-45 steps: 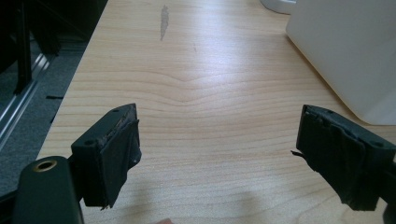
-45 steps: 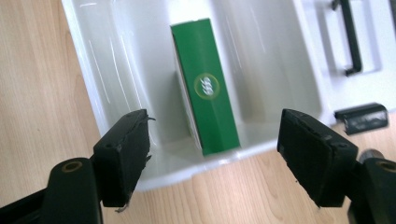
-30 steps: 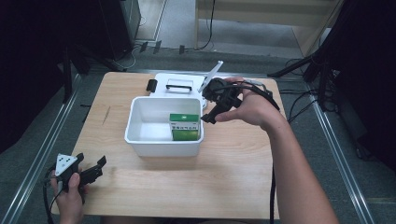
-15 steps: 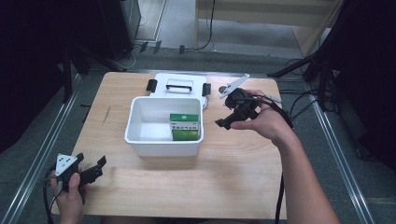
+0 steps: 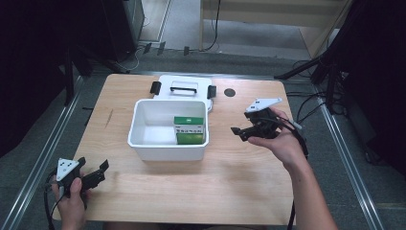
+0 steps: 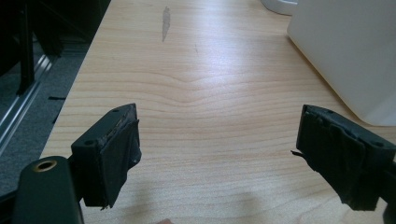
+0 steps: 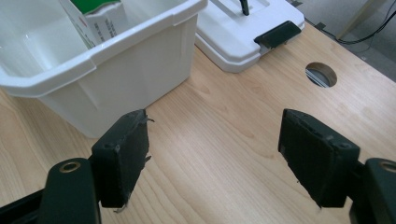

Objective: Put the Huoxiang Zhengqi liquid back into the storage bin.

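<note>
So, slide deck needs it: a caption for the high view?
Green carton inside white bin; open left gripper and right gripper rest apart on the table.

Wooden table (image 5: 191,191) with a round cable hole (image 5: 230,92) at 1 o'clock and a dark scuff mark (image 5: 109,117) at 9 o'clock. Grey floor (image 5: 191,28) at 12 o'clock, cables (image 5: 218,24) running across it, black stand legs (image 5: 306,69) at 2 o'clock. Metal rail (image 5: 43,158) along the 9 o'clock side, another (image 5: 349,163) at 3 o'clock.
</note>
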A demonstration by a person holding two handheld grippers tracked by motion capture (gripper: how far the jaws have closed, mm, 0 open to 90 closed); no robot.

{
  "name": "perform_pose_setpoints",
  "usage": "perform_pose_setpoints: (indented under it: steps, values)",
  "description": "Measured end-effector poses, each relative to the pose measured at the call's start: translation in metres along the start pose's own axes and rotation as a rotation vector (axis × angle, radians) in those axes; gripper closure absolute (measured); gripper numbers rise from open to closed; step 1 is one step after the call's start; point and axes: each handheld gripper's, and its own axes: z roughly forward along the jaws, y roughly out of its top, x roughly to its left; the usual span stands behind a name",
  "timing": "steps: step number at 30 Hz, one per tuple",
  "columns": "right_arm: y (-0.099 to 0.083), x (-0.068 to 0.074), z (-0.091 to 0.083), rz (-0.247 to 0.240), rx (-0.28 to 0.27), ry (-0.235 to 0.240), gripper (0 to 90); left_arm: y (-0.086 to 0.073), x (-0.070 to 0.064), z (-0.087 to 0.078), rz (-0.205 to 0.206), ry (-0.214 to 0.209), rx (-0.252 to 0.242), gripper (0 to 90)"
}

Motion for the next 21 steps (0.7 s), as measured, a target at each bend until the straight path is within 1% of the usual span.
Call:
perform_pose_setpoints:
  steps: [4,6,9,11,15,21]
  values:
    - [-0.015,-0.002,-0.002,0.016,-0.035,-0.021,25.0,0.000,0.000,0.000,-0.001,0.003,-0.003,14.6]
    - [-0.024,-0.005,-0.003,0.044,-0.057,-0.036,25.1,0.000,0.000,0.000,-0.002,0.003,-0.004,14.6]
    - [-0.036,-0.008,-0.005,0.071,-0.089,-0.053,25.1,0.000,0.000,0.000,-0.004,0.004,-0.005,14.6]
    - [-0.044,-0.010,-0.008,0.080,-0.108,-0.069,25.0,0.000,0.000,0.000,-0.005,0.004,-0.006,14.6]
    - [-0.061,-0.012,-0.014,0.098,-0.144,-0.097,25.1,0.000,0.000,0.000,-0.006,0.003,-0.004,14.6]
    - [-0.088,-0.013,-0.022,0.143,-0.190,-0.125,25.2,0.000,0.000,0.000,-0.007,0.008,-0.004,14.6]
